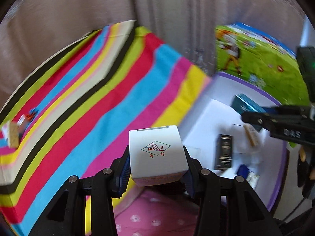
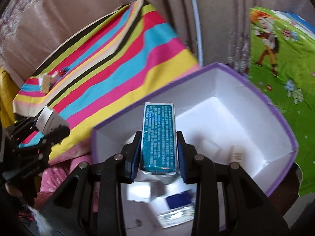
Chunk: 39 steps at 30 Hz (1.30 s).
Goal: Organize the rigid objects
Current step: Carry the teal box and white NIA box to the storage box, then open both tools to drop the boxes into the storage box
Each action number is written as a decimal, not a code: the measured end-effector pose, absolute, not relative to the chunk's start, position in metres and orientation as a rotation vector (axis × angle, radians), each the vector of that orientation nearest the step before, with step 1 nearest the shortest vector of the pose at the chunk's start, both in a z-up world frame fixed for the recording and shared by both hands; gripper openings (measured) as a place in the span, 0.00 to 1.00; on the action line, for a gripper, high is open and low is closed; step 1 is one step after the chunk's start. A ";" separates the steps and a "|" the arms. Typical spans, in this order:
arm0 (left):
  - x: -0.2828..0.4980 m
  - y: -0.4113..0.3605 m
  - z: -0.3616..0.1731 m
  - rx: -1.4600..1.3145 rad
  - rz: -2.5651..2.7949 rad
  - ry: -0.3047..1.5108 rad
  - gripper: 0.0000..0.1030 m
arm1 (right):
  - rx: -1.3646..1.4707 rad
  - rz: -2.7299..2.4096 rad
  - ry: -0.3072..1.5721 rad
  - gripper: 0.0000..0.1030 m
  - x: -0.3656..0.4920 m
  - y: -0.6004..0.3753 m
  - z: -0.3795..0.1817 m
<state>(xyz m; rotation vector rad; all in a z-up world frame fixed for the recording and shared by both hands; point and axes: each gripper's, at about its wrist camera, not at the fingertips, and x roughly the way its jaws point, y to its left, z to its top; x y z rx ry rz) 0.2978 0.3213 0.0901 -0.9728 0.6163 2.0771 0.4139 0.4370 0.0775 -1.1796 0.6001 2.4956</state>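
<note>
I have 2 grippers loaded at once. My left gripper (image 1: 157, 169) is clenched on a white carton (image 1: 157, 155), its blue pads pressing the 2 side faces so the printed top stays toward the camera; there I can read a diamond logo with "JI XIN" upside down and some red characters too small to make out. It hangs over the edge of the striped cloth (image 1: 88, 102), just beside the purple-rimmed storage box (image 1: 275, 102), not yet above its white floor. My right gripper (image 2: 158, 153) grips a teal carton (image 2: 158, 135) by its long narrow sides, held lengthwise along the fingers and already over the box interior (image 2: 226, 122); I judge that hold suits lowering it flat beside what is already there. Its face carries dense white text that I cannot read. Inside the box lie a dark slim carton (image 1: 223, 151), a blue item (image 2: 178, 198), a small cream piece (image 2: 237, 154) and some white packets, so space is tightening near the front. A few small items (image 1: 17, 127) sit at the far corner of the cloth, uncollected. On the right gripper's body, seen from the left camera, the letters "DAS" (image 1: 292, 133) show. The green cartoon sheet (image 2: 281, 63) lies beyond the box.
</note>
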 end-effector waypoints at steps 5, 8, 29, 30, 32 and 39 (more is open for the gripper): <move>0.324 0.357 0.087 -0.953 1.954 0.665 0.45 | -1.151 2.412 0.545 0.36 0.434 0.459 0.077; 0.334 0.370 0.087 -0.943 1.882 0.667 0.45 | -1.147 2.360 0.485 0.36 0.442 0.466 0.077; 0.298 0.323 0.098 -0.802 2.063 0.464 0.82 | -1.020 2.295 0.374 0.65 0.422 0.464 0.128; 0.288 0.311 0.096 -0.821 2.095 0.438 0.82 | -1.020 2.326 0.349 0.67 0.411 0.457 0.137; 0.260 0.278 0.088 -0.874 2.180 0.391 0.82 | -1.041 2.396 0.311 0.71 0.388 0.438 0.146; 0.156 0.133 0.053 -1.099 2.568 0.237 0.82 | -1.249 2.658 0.170 0.74 0.276 0.335 0.132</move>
